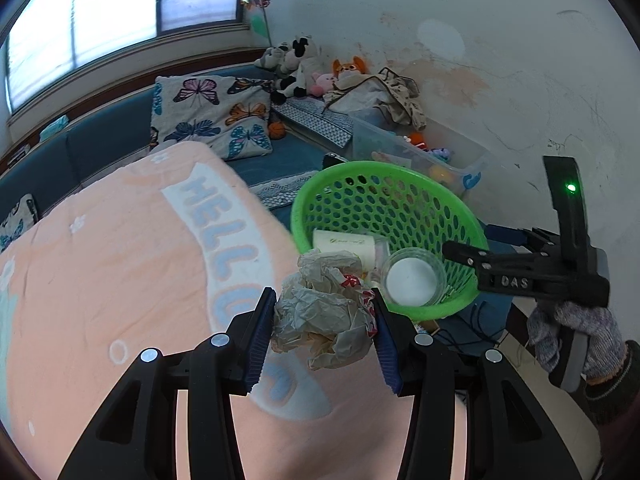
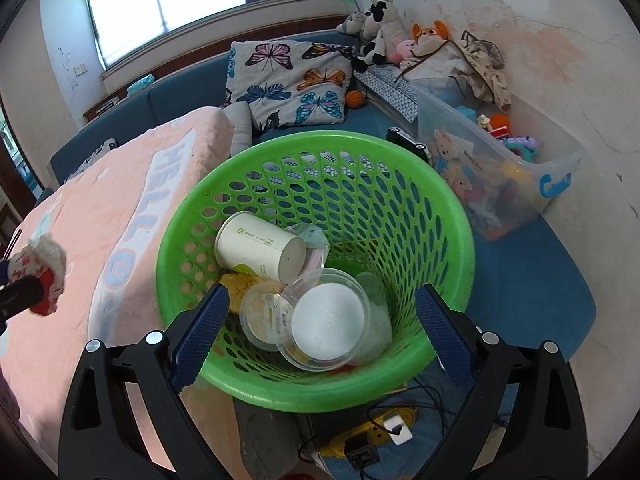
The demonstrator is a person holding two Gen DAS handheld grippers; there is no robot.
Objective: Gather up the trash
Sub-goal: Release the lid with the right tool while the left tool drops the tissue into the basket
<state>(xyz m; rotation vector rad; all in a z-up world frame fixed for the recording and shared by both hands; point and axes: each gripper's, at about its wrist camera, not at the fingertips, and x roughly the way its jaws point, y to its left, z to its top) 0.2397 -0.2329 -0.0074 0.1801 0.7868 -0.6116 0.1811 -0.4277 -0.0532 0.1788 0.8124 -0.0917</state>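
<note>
The crumpled beige paper ball with red print [image 1: 326,308] looks light and squashy, so its fat middle is the best place to squeeze. The left gripper [image 1: 325,322] pinches it above the peach blanket [image 1: 100,280], near the green plastic basket [image 1: 400,184]. The right gripper [image 2: 320,328] is spread wide around the basket's near rim.

Green perforated basket [image 2: 400,208], peach blanket [image 1: 100,280], butterfly-print pillow [image 2: 292,80], blue-padded claw [image 1: 324,336]
</note>
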